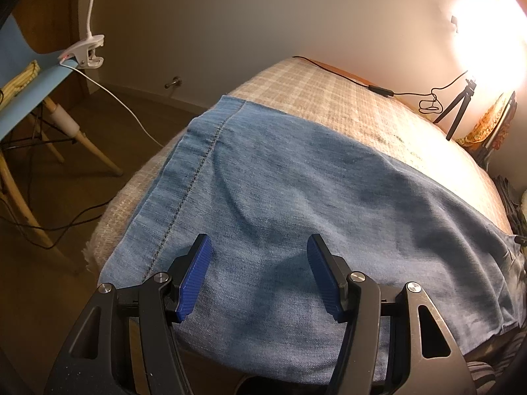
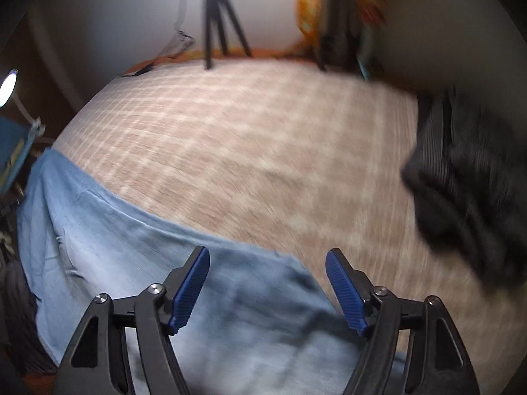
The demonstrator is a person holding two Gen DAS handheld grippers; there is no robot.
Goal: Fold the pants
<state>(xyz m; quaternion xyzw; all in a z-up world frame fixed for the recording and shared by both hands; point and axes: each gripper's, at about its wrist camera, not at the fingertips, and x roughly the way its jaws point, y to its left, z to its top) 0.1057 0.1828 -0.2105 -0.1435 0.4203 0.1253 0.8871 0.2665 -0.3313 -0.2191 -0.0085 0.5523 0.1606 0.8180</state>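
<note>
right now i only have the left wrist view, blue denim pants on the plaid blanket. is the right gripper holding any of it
Observer: No. The right gripper is open above the blue denim pants, nothing pinched between its blue ribbed pads.
Operator: what's past it on that side
Observer: A dark striped garment lies heaped on the plaid blanket, apart from the pants.
Operator: where does the denim end under it
Observer: Its edge runs out just below the right-hand pad, with bare blanket beyond.

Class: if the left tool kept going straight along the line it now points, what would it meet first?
Most likely the denim pants spread on the checked blanket; the left tool is open above them, nothing between.
</note>
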